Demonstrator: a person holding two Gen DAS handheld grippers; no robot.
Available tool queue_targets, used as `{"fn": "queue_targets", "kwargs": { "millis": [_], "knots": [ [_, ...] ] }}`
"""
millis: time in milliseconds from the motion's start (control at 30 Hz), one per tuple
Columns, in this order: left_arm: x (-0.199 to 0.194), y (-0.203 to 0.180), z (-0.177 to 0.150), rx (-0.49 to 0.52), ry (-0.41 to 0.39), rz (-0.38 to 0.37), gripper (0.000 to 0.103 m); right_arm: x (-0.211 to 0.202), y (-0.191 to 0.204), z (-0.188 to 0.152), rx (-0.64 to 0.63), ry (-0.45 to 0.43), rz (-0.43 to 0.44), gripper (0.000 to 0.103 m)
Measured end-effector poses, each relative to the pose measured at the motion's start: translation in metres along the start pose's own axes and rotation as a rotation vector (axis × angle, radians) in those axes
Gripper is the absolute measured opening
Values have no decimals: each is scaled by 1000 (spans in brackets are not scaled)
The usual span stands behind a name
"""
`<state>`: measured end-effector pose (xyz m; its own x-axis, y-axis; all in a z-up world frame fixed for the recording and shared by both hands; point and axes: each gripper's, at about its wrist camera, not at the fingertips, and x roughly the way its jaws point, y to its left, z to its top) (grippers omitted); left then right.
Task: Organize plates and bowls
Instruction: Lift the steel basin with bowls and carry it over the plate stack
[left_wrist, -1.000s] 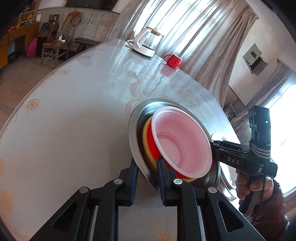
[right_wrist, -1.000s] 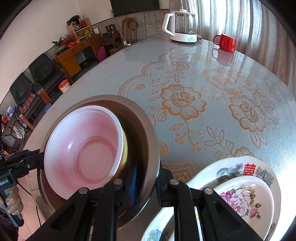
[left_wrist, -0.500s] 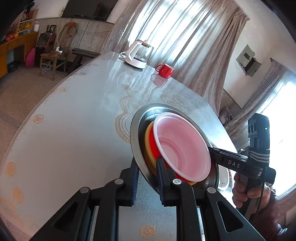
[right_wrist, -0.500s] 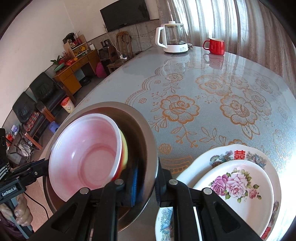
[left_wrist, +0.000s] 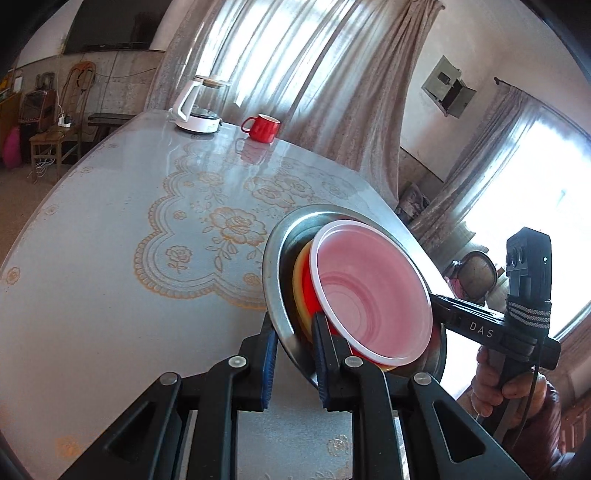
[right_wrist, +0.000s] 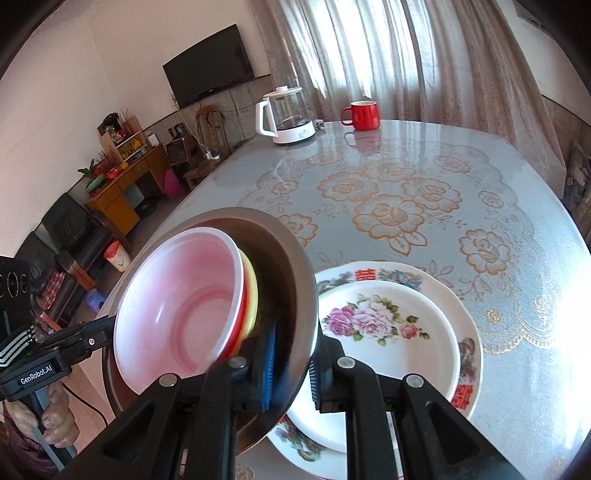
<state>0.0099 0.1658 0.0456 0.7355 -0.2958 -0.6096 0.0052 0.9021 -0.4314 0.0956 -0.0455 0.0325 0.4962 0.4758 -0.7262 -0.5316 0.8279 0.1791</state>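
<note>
A metal basin (left_wrist: 272, 258) hangs tilted above the table, held at opposite rims by both grippers. Inside it nest a pink-white bowl (left_wrist: 369, 291), a red bowl (left_wrist: 308, 291) and a yellow bowl (left_wrist: 297, 273). My left gripper (left_wrist: 293, 328) is shut on the near rim in the left wrist view, and my right gripper (left_wrist: 439, 301) clamps the far rim. In the right wrist view my right gripper (right_wrist: 293, 354) is shut on the basin (right_wrist: 295, 266), with the pink-white bowl (right_wrist: 177, 306) inside and my left gripper (right_wrist: 107, 328) on the opposite rim.
Two stacked floral plates lie on the table under the basin's right side, a small plate (right_wrist: 388, 332) on a large one (right_wrist: 474, 354). A glass kettle (right_wrist: 288, 118) and a red mug (right_wrist: 364, 114) stand at the far edge of the flowered table (right_wrist: 443, 206).
Both grippers have risen with the basin and its bowls, carrying it above the table and partly over the floral plates. The basin has tilted more.
</note>
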Motion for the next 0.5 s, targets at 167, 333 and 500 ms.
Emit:
{"fn": "queue_targets", "kwargs": {
  "millis": [167,333,500],
  "knots": [
    [19,-23,7,51,23,-20,18,-12,-25,-10,61,-10,-51,14],
    [46,-44,14,97,44,-28,18,-19,-55,-14,144,-25,-95,14],
    [68,-57,17,144,59,-13,18,-15,-76,-19,207,-19,-133,14]
  ]
}}
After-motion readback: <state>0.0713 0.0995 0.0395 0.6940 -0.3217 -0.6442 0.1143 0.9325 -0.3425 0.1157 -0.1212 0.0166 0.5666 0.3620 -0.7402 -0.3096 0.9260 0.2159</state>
